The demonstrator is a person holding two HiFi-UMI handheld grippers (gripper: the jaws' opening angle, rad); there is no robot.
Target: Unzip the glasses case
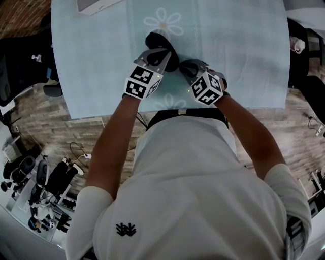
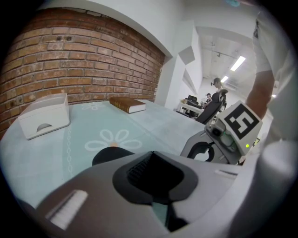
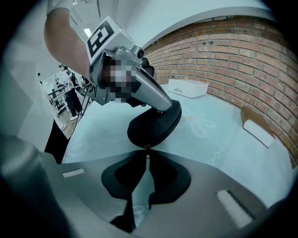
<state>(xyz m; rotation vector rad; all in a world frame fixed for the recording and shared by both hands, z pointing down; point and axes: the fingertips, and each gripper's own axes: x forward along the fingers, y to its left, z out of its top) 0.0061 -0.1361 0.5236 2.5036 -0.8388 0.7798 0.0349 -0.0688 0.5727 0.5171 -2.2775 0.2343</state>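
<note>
The black glasses case (image 1: pixel 161 44) lies on the pale blue flowered tablecloth (image 1: pixel 101 61), near the front edge. My left gripper (image 1: pixel 158 55) comes down on the case from the near side and is shut on it; the right gripper view shows its fingers (image 3: pixel 160 100) clamped on top of the case (image 3: pixel 151 125). In the left gripper view only a part of the case (image 2: pixel 109 155) shows past the jaws. From the right, my right gripper (image 1: pixel 186 66) reaches the end of the case. Its jaws are shut on the small metal zipper pull (image 3: pixel 147 148).
A white box (image 1: pixel 96 5) stands at the far left of the table, also seen as the white box (image 2: pixel 44 116). A brown book (image 2: pixel 128 104) lies at the back. The table's front edge (image 1: pixel 101 116) runs just behind both grippers, with chairs and cables on the floor around.
</note>
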